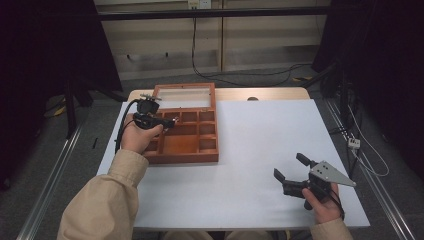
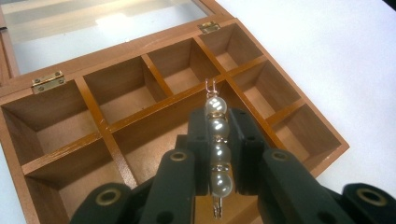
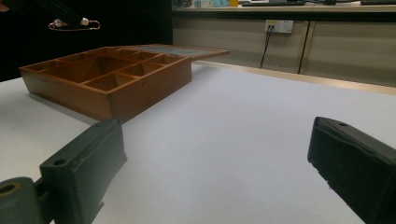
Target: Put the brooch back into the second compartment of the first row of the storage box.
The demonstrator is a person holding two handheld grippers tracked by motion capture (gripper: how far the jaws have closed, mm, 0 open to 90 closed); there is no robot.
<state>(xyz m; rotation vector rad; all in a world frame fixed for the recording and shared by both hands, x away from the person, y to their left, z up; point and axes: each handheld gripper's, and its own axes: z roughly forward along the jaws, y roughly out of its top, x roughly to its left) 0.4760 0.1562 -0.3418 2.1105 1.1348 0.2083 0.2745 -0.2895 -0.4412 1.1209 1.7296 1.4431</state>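
The left gripper (image 2: 218, 154) is clamped on a slim metal pin strung with four white pearl beads (image 2: 217, 140), its jaws pressed against the beads from both sides, so the picking-up appears done. The pin hangs in the air above the open brown wooden box with many small compartments (image 2: 116, 122), over its long middle compartment, clear of the wood. The box's glass-panelled lid (image 1: 184, 97) lies folded back flat behind the box. All the compartments that show look empty.

What remains, as I judge it, is lowering the pin into a compartment and letting go; perhaps shutting the lid afterwards.

The right gripper (image 1: 294, 172) rests low over the white table (image 1: 260, 145), well to the right of the box and nearer the person, its jaws spread wide with nothing between them.
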